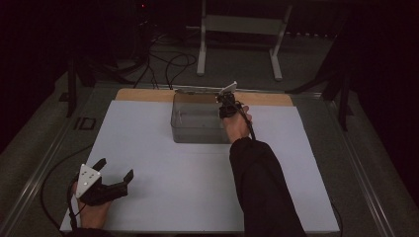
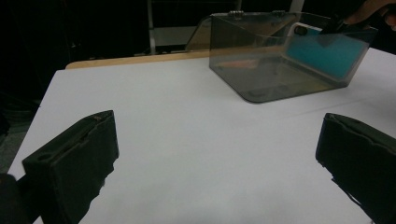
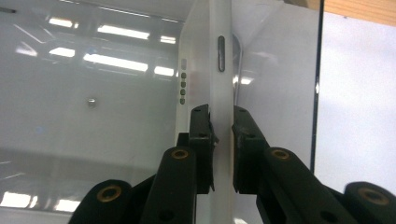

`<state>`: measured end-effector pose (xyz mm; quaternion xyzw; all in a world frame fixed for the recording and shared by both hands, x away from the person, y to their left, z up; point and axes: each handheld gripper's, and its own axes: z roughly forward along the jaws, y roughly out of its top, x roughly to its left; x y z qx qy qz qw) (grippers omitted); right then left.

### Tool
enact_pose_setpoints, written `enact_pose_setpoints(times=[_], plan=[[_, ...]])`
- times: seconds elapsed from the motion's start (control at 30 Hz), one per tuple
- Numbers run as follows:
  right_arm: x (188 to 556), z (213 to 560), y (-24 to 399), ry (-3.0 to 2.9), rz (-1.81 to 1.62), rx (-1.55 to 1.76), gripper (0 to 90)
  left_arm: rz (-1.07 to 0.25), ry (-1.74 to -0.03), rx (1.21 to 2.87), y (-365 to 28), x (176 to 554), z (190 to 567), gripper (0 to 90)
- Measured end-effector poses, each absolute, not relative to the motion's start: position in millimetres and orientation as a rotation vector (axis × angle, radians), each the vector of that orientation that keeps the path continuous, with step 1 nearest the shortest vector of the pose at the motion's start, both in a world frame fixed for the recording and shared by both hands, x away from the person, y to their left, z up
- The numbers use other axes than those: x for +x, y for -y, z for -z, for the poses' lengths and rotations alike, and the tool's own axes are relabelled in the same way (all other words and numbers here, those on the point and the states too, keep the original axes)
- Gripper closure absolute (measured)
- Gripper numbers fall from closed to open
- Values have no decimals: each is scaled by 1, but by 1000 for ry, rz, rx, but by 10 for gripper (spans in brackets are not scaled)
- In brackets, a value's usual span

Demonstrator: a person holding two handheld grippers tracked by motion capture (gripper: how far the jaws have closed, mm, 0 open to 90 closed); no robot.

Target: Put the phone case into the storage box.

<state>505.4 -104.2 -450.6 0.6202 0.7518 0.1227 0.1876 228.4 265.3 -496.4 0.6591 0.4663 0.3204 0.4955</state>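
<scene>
A clear smoky plastic box (image 1: 197, 123) stands on the far middle of the white sheet (image 1: 173, 168). My right gripper (image 1: 224, 101) reaches down into the box's right end and is shut on the thin edge of a phone (image 3: 210, 56), white along its side with a button and a teal face (image 2: 327, 56). In the right gripper view both pads (image 3: 201, 135) press the phone's edge inside the box (image 3: 93, 70). My left gripper (image 1: 116, 169) rests near the sheet's front left corner, jaws wide open and holding nothing (image 2: 219, 135). It faces the box (image 2: 252, 70).
A wooden board (image 1: 143, 95) runs along the sheet's far edge. The box's lid (image 1: 197, 90) lies open behind it. Beyond the table stand a metal frame's legs (image 1: 201, 44) and loose cables (image 1: 168, 64). A small dark plate (image 1: 87, 123) sits left of the sheet.
</scene>
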Motion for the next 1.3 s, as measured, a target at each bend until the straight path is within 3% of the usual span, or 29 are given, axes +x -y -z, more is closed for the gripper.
enact_pose_setpoints(times=[1.07, 1.3], plan=[[502, 454, 100, -2035, -308, 1747, 807, -775, -1130, 1603, -265, 229, 496, 1], [501, 452, 100, -2031, -321, 1736, 773, -775, -1130, 1602, -265, 229, 496, 1]])
